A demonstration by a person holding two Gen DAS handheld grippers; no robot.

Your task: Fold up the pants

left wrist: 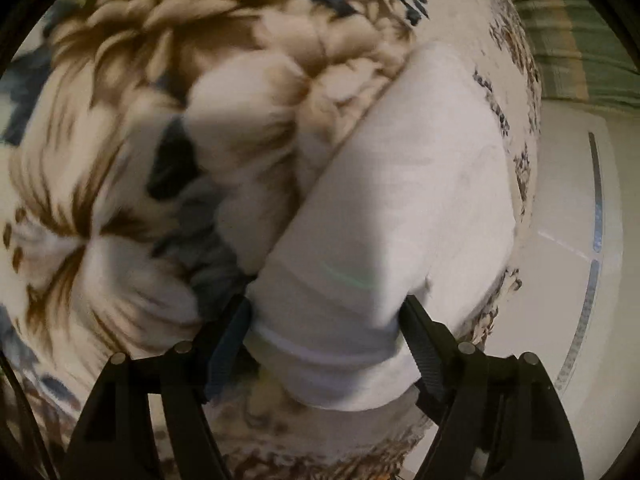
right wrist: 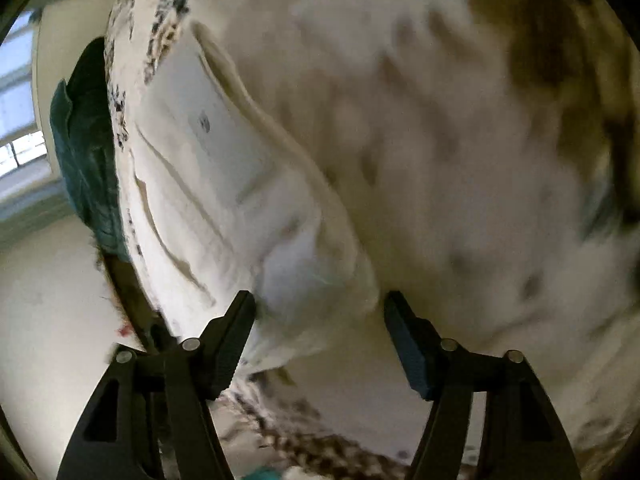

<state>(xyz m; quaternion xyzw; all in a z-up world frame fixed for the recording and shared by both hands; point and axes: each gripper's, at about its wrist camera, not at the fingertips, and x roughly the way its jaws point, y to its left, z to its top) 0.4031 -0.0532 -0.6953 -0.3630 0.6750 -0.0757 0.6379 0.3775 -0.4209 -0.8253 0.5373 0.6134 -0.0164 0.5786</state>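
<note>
White pants [left wrist: 400,184] lie on a floral bed cover [left wrist: 100,120], running from the lower middle to the upper right of the left wrist view. My left gripper [left wrist: 326,312] is open, its jaws standing either side of the pants' near hem end. In the right wrist view the pants [right wrist: 208,152] show a back pocket and seams, lying along the bed's left edge. My right gripper [right wrist: 320,308] is open, with the pants' near corner between its fingers. Both views are blurred.
The floral blanket [right wrist: 460,140] fills most of both views. The bed edge drops to a pale floor [left wrist: 572,208] on the right of the left wrist view. A dark green cloth [right wrist: 84,148] hangs beyond the bed edge, with a window [right wrist: 20,112] at far left.
</note>
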